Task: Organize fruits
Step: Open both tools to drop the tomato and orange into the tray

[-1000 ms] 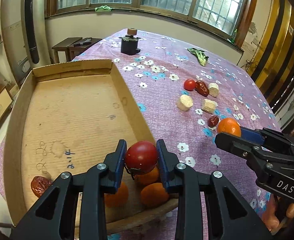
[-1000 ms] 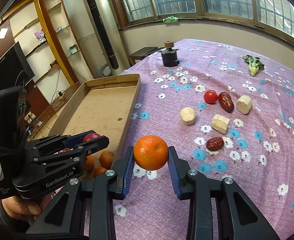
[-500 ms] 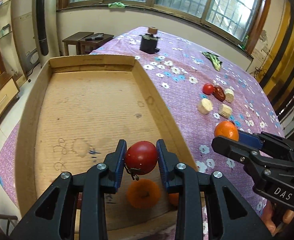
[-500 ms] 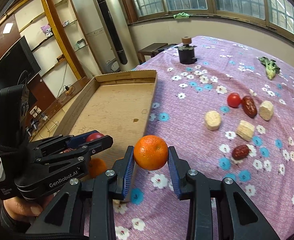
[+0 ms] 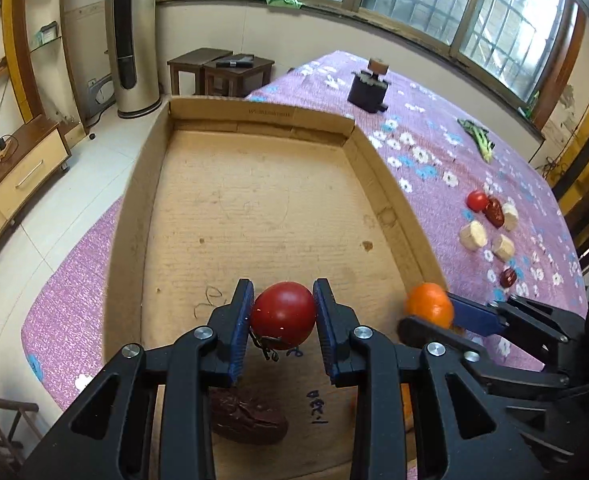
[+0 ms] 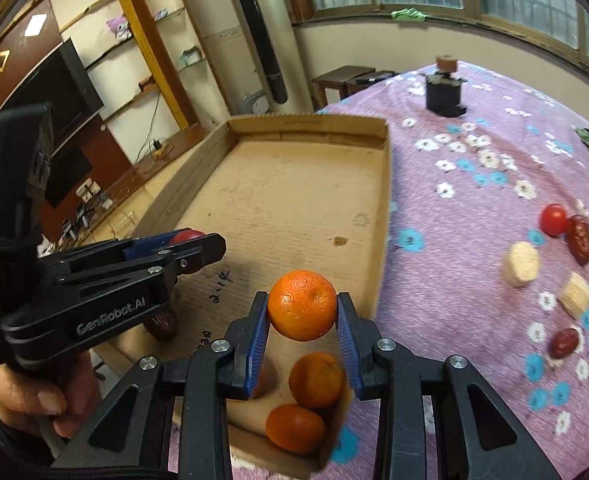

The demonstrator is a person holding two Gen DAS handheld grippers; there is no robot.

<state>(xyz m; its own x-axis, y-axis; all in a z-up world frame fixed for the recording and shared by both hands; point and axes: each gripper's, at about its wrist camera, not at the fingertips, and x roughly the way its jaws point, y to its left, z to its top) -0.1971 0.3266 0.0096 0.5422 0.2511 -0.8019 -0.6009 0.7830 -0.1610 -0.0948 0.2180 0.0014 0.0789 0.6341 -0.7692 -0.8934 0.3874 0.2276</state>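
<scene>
Left gripper (image 5: pixel 282 320): jaws are closed to the width of a red tomato (image 5: pixel 283 315), which is clamped between the blue pads, stem end hanging below. The tomato is held above the floor of the cardboard box (image 5: pixel 254 116), over its near half. A dried red date (image 5: pixel 250 420) is seen on the box floor beneath the gripper, partly hidden by the left finger.

Right gripper (image 6: pixel 301 320): jaws are closed on an orange mandarin (image 6: pixel 301 305), gripped at its sides by the ridged blue pads. The mandarin is held above the near right corner of the box, just inside the right wall. Two more mandarins (image 6: pixel 315 379) are seen resting in that corner directly below, touching each other.

On the purple floral tablecloth (image 6: pixel 474 184), well apart from the box, a small tomato (image 6: pixel 553 219), two dates (image 6: pixel 579 236) and several pale cut chunks (image 6: pixel 521 263) are noted.
</scene>
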